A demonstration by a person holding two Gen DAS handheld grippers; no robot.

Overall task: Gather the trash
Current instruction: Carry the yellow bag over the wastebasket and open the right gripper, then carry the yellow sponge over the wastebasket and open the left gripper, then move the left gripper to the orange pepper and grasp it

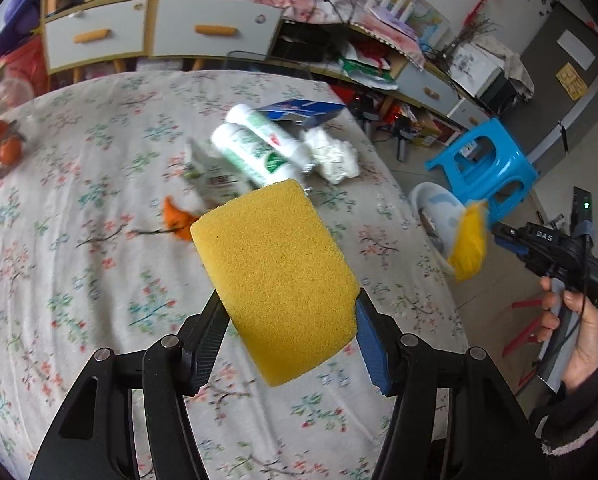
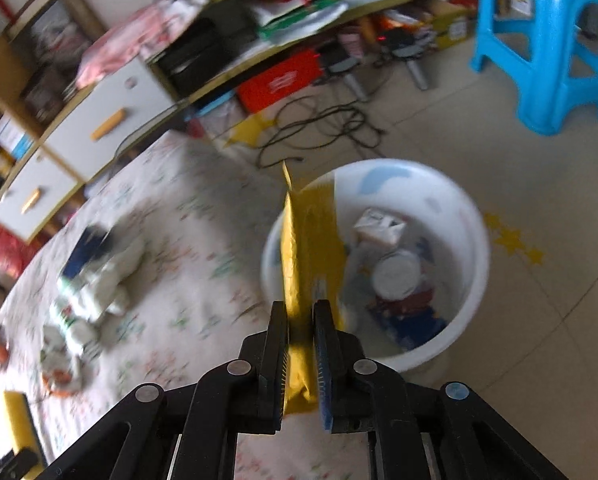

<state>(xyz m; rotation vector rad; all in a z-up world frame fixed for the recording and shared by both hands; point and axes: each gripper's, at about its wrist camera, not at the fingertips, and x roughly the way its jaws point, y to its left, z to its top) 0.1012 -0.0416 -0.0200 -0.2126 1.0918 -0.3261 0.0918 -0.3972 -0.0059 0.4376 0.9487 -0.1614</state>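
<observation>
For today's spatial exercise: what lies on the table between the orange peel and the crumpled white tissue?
In the left wrist view, two white-and-green tubes and a flattened white carton lie between the orange peel and the tissue.

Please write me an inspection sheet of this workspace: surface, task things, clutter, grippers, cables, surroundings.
Surface: table under a floral cloth.
Job's things: white bin on the floor beside the table, already holding trash; two white tubes, crumpled tissue, orange scrap on the cloth.
Clutter: tomatoes at the table's far edge.
Grippers: left gripper holds a yellow sponge; right gripper pinches a yellow wrapper by the bin.
Cables: black cords on the floor.
Surroundings: blue stool, shelves.
</observation>
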